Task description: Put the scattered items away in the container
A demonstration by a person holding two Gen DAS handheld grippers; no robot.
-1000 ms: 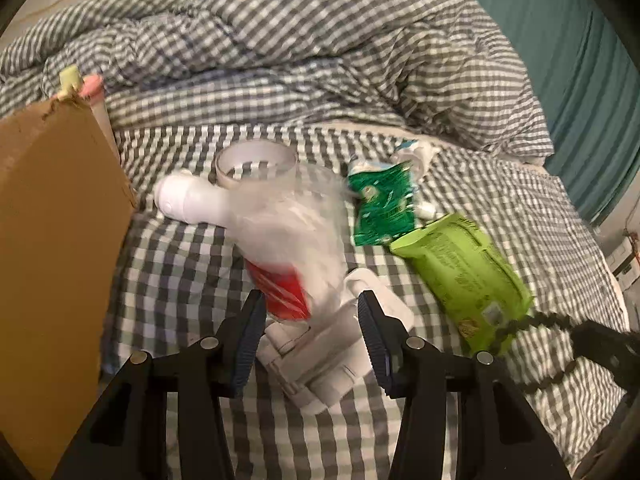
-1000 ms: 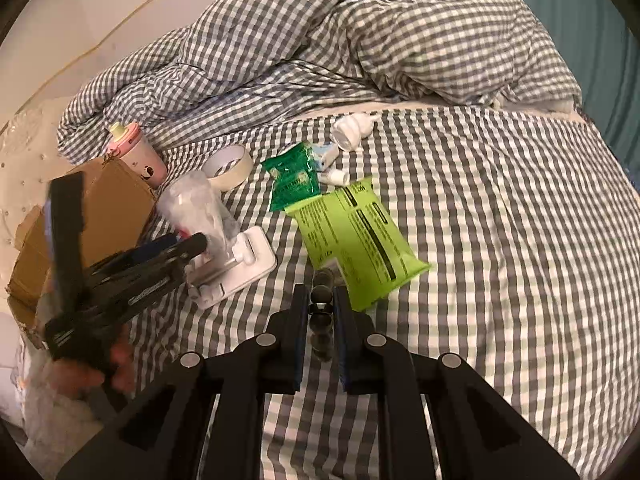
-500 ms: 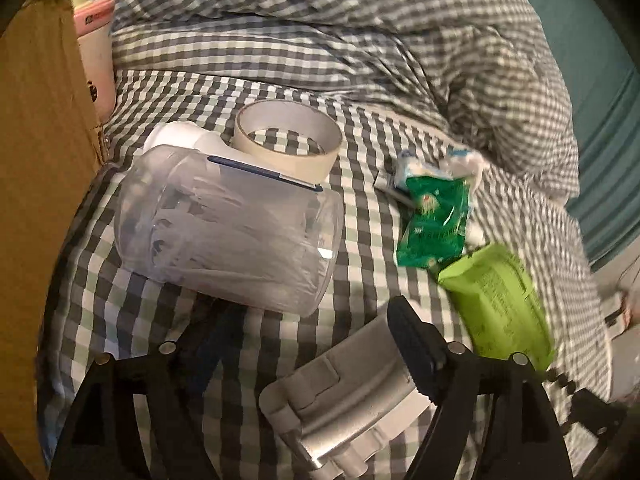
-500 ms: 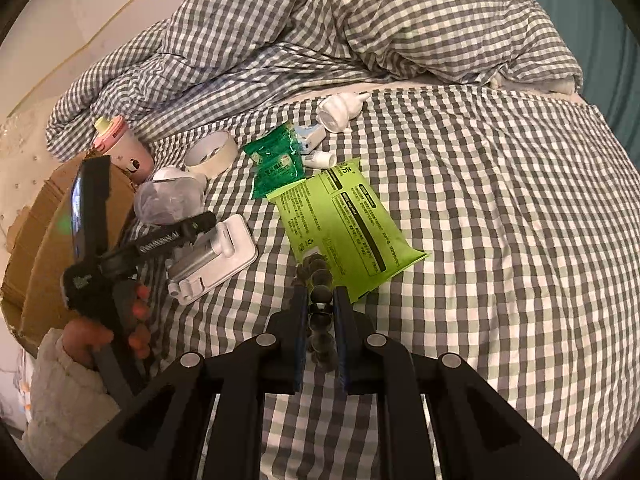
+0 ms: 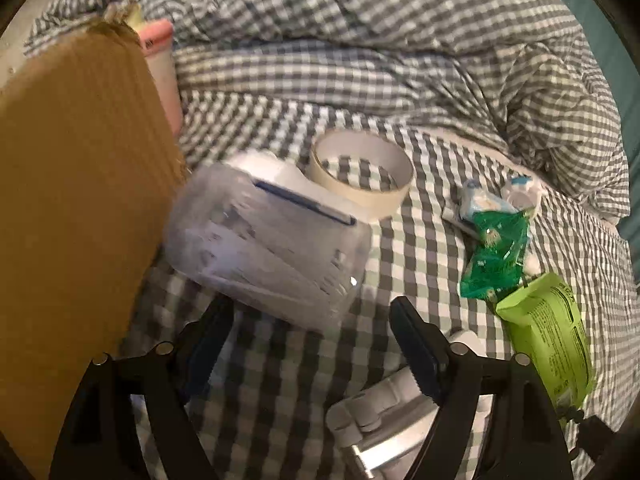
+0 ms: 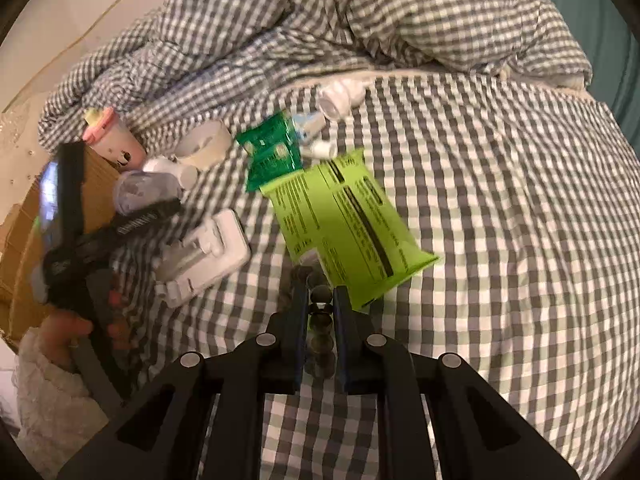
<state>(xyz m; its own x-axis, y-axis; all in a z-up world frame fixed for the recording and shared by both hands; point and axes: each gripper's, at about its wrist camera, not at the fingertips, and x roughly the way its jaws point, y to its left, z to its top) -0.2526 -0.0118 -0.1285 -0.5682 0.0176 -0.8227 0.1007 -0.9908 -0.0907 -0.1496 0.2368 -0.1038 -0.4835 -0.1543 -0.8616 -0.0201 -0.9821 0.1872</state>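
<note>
Your gingham bed [image 5: 420,208] carries it all. Cardboard box [image 5: 72,208] sits far left, w/ the clear ribbed jar [image 5: 272,248] lying against it, nearer the box than 0.5 s ago. Left hand-held gripper [image 5: 308,344] spread wide, nothing in it, low behind the jar. Right hand-held gripper [image 6: 318,300] pinches a dark bead chain [image 6: 320,320], by the lime pouch [image 6: 344,220].

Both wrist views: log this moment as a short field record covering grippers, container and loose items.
left gripper: open, fingers either side of the clear plastic jar, not gripping
right gripper: shut on dark bead string
container: cardboard box, left of jar
pink cup: upright beside box
tape roll: behind jar
green sachet: on bed, right of the tape
lime pouch: flat, ahead of right gripper
white stand: lying on the checked bedsheet
</note>
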